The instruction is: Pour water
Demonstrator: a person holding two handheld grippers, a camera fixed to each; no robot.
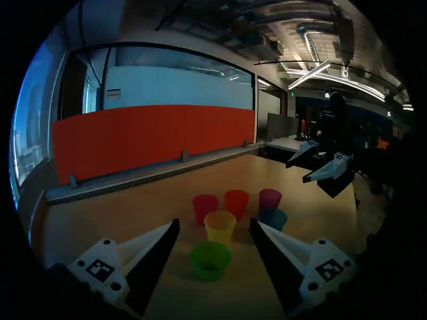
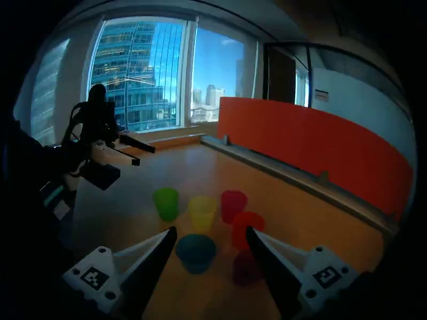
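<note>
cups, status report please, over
Left gripper open, empty. Right gripper open, empty. Six cups clustered on table, none gripped. Nothing blocking them.

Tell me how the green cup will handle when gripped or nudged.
The green cup looks like thin translucent plastic: probably light, and likely to flex under a squeeze. Its walls taper toward the base, so it may slip in a grip. It stands upright near the yellow cup, so a nudge could slide or tip it into that one.

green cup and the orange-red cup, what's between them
The yellow cup stands between the green cup and the orange-red cup. It shows in the left gripper view, and the right gripper view agrees.
</note>
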